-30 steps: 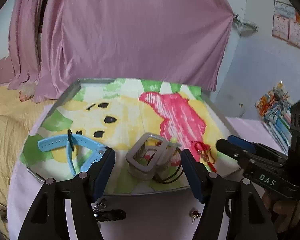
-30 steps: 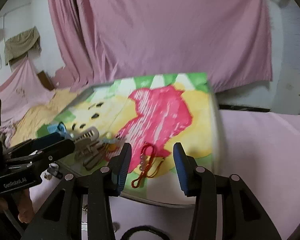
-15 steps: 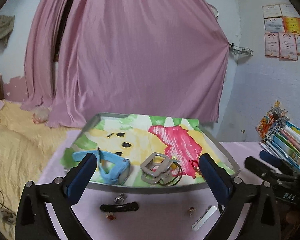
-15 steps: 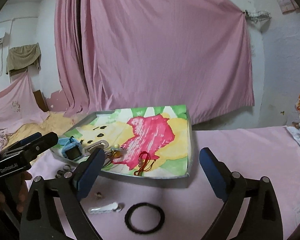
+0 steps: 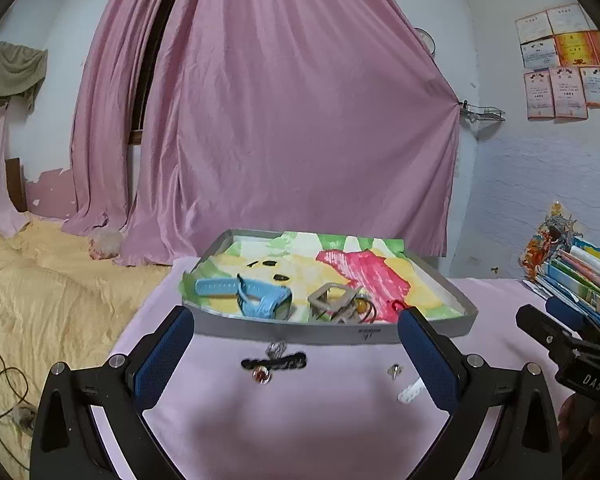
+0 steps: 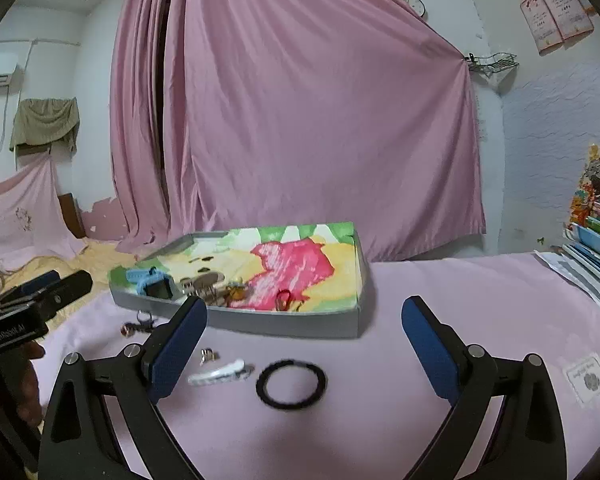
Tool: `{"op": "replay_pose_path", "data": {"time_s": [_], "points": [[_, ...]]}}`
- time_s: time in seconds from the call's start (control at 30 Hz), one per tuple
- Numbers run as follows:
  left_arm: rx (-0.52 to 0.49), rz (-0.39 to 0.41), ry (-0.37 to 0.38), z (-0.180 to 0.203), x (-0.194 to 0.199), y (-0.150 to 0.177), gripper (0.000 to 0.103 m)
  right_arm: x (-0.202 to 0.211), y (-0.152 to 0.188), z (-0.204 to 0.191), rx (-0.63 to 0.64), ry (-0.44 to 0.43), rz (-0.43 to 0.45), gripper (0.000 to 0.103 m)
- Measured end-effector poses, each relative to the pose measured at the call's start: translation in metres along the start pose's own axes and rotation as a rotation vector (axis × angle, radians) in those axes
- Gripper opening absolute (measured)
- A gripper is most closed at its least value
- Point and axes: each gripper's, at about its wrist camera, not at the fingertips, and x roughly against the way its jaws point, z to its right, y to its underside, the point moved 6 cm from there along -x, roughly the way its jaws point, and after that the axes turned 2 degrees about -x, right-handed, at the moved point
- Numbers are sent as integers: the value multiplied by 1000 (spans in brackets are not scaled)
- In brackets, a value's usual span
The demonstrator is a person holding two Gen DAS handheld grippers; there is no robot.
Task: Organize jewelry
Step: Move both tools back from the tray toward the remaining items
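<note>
Right wrist view: both grippers [image 6: 303, 342] [image 5: 296, 354] spread wide, empty. Black hair tie [image 6: 291, 382] and white clip [image 6: 220, 373] near table's front edge. Risks sliding flat on cloth, snagging fabric before reaching tray [image 6: 284, 322].

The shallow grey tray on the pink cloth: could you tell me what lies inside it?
Inside the grey tray: a colourful cartoon liner, blue watch, grey square buckles and red cord. Anything beneath the liner is hidden.
</note>
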Motion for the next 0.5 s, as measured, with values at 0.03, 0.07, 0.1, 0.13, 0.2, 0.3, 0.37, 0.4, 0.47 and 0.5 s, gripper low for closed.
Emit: {"op": "replay_pose_path", "data": {"time_s": [0.03, 0.07, 0.1, 0.13, 0.2, 0.3, 0.37, 0.4, 0.47, 0.5], "points": [[1, -3, -2, -1, 2, 2, 102, 2, 3, 0, 5, 1, -2, 96], [2, -5, -3, -1, 3, 4, 102, 6, 6, 0, 8, 0, -4, 96], [2, -4, -4, -2, 5, 7, 102, 7, 8, 0, 11, 0, -8, 96], [0, -6, -8, -2, 7, 9, 102, 8, 10, 0, 15, -1, -15, 96], [-9, -9, -17, -2, 9, 14, 102, 8, 15, 0, 17, -5, -27, 96], [-22, -22, -23, -2, 11, 23, 102, 9, 21, 1, 22, -1, -40, 96], [-24, -35, -24, -2, 11, 28, 102, 8, 24, 1, 24, 1, -47, 96], [-21, -41, -23, -3, 11, 30, 102, 9, 25, 1, 24, 1, -50, 96], [-9, -54, -17, -4, 10, 35, 102, 9, 27, 0, 25, 5, -53, 96], [-1, -61, -14, -5, 9, 38, 102, 9, 28, 1, 25, 7, -56, 96]]}}
